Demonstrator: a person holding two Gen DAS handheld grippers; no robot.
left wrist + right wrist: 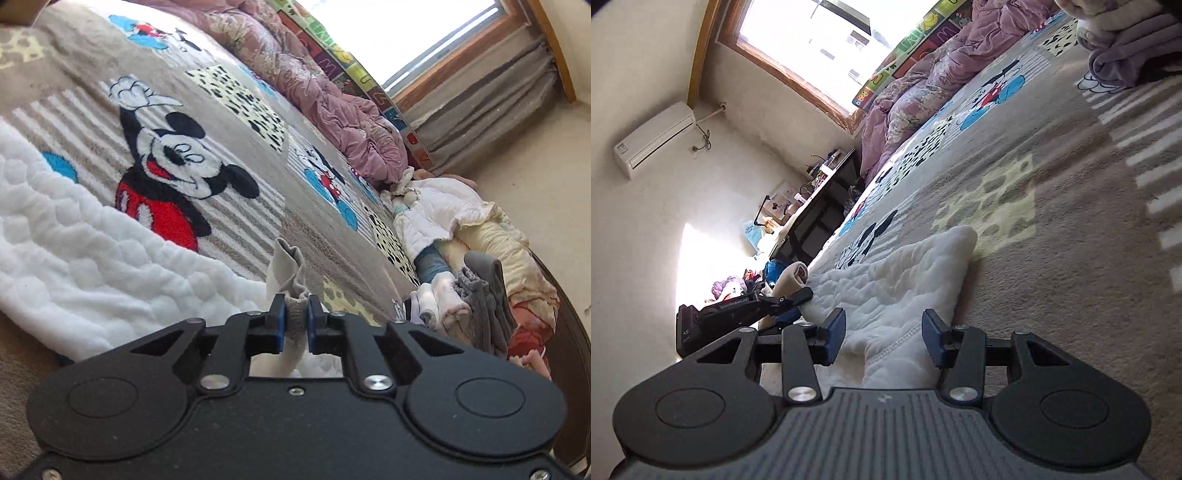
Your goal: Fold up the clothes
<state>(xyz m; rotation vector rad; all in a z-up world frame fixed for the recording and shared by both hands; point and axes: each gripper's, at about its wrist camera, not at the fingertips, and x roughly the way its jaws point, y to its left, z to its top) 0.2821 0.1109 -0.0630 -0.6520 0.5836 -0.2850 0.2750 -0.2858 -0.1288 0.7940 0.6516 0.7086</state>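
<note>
A white quilted garment point(74, 254) lies on a cartoon-mouse blanket point(229, 122) spread over the bed. My left gripper point(295, 314) is shut on a grey ribbed cuff point(290, 266) of that garment, which sticks up between the blue pads. In the right wrist view the same white garment point(897, 284) stretches ahead on the blanket point(1052, 184). My right gripper point(884, 325) stands open just above it, fingers either side of the cloth with nothing pinched. The left gripper point(798, 295) shows at the left, holding the garment's far edge.
A purple duvet point(332, 96) is bunched along the window side. Folded clothes point(469, 295) and a pile of white and cream garments point(443, 214) sit at the bed's edge. A lilac cloth point(1126, 62) lies far right. A dark desk point(820, 210) stands beside the bed.
</note>
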